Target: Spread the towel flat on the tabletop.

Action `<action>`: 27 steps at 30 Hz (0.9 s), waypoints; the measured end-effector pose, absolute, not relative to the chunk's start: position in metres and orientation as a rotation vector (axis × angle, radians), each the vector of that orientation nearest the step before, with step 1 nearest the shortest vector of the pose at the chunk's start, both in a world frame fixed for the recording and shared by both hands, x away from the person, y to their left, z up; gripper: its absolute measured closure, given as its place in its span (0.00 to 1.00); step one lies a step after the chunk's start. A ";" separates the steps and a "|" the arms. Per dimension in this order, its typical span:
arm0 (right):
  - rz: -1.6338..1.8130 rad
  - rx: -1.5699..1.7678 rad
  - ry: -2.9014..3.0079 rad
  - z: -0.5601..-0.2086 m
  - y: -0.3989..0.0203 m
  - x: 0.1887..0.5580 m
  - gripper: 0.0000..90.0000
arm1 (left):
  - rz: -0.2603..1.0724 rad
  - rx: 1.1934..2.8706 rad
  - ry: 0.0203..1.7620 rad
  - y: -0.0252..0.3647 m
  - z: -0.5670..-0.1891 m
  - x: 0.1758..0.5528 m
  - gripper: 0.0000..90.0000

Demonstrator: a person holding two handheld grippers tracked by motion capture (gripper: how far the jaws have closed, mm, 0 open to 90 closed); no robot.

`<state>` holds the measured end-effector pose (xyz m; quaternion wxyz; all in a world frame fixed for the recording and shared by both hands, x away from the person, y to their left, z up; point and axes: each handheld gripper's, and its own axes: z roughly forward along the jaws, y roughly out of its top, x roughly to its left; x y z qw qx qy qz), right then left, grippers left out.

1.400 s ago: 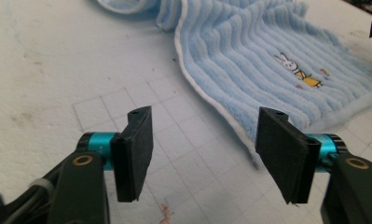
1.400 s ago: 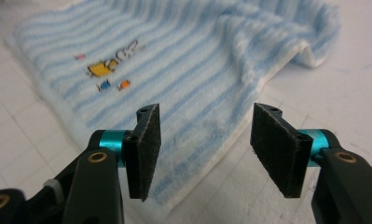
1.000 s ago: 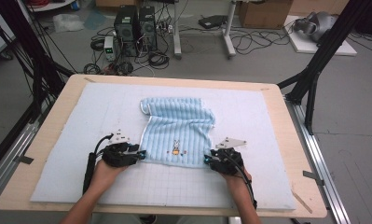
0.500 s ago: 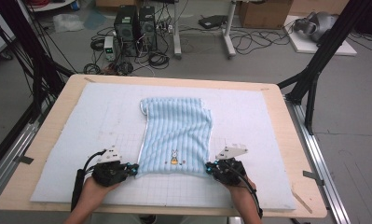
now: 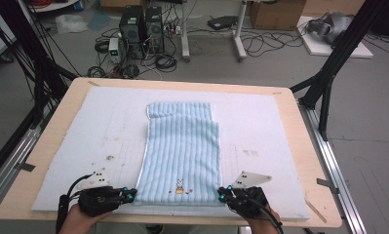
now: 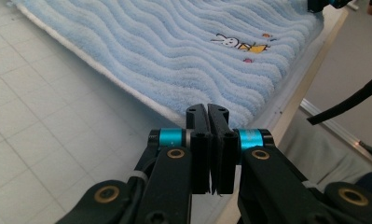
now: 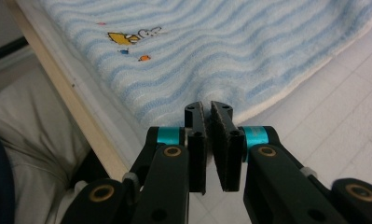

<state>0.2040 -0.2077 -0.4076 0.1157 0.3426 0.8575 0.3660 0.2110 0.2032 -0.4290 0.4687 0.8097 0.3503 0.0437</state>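
Observation:
A light blue ribbed towel (image 5: 182,146) with a small bunny motif (image 5: 180,185) lies flat and lengthwise on the mat. My left gripper (image 5: 131,194) sits at its near left corner, my right gripper (image 5: 223,194) at its near right corner. In the left gripper view, the left gripper (image 6: 207,109) has its jaws only a slit apart, just short of the towel (image 6: 174,46) hem. In the right gripper view, the right gripper (image 7: 208,106) shows a narrow gap with nothing in it, close to the towel (image 7: 221,42) edge. Both pairs of jaws have just been opening.
A white gridded mat (image 5: 109,126) covers the wooden table (image 5: 304,146); both hands are at its near edge. Computer towers (image 5: 141,22), cables and boxes stand on the floor beyond. Black frame legs (image 5: 328,73) flank the table.
Both grippers drew back toward the near edge with the towel's hem. The towel went from bunched and short to stretched out flat.

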 end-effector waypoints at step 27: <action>1.053 1.107 2.450 -0.442 -0.173 0.298 0.95 | 0.323 2.059 0.891 0.165 -0.450 0.295 0.96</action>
